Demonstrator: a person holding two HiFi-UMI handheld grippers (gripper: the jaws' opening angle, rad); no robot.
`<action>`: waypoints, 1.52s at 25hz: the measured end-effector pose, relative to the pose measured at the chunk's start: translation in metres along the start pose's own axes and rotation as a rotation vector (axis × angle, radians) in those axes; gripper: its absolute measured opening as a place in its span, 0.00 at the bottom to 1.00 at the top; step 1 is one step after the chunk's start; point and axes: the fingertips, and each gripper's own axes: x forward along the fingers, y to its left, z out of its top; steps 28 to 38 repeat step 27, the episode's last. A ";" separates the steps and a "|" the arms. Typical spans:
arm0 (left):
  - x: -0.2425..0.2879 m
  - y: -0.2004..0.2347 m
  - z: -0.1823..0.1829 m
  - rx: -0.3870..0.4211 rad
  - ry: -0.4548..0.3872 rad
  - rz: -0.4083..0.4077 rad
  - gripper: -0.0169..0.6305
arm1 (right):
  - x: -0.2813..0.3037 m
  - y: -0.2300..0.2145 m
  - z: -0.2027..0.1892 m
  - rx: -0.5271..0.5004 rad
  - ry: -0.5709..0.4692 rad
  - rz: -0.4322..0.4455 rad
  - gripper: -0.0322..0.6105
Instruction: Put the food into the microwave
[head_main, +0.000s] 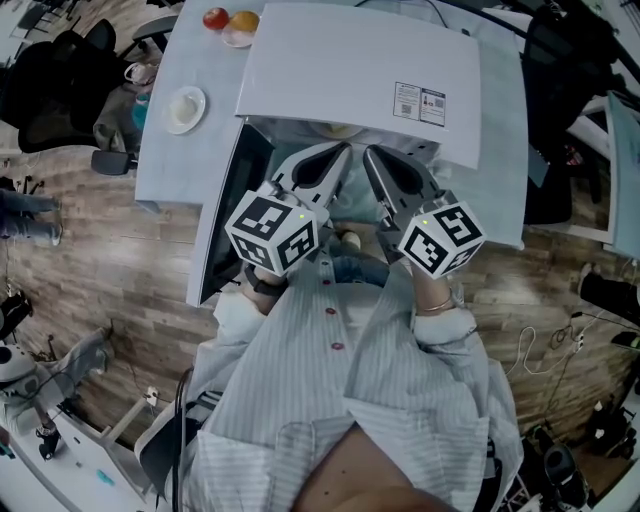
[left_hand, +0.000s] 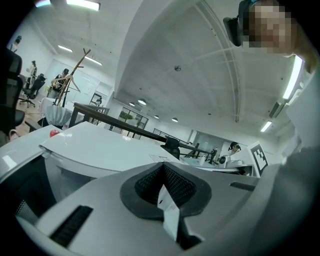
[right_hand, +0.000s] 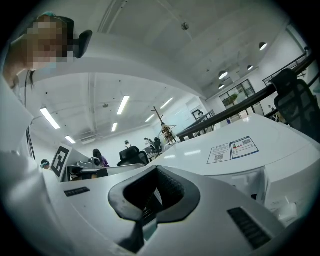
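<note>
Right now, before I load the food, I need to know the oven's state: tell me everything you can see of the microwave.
The microwave is a white box with a smooth, glossy-looking top, seen from above. A printed label sits near the front right corner of the top. Its dark-paned door is swung open to the left. It stands on a pale table. The cavity is mostly hidden under the top.
</note>
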 end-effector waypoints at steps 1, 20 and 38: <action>0.000 0.000 0.000 -0.002 0.000 0.000 0.04 | 0.000 0.000 -0.001 -0.001 0.005 0.000 0.10; 0.006 -0.007 -0.007 -0.007 0.017 -0.015 0.04 | -0.004 -0.004 -0.010 0.004 0.027 -0.005 0.10; 0.002 -0.003 -0.009 -0.028 0.016 -0.002 0.04 | -0.004 -0.004 -0.012 0.018 0.015 -0.006 0.10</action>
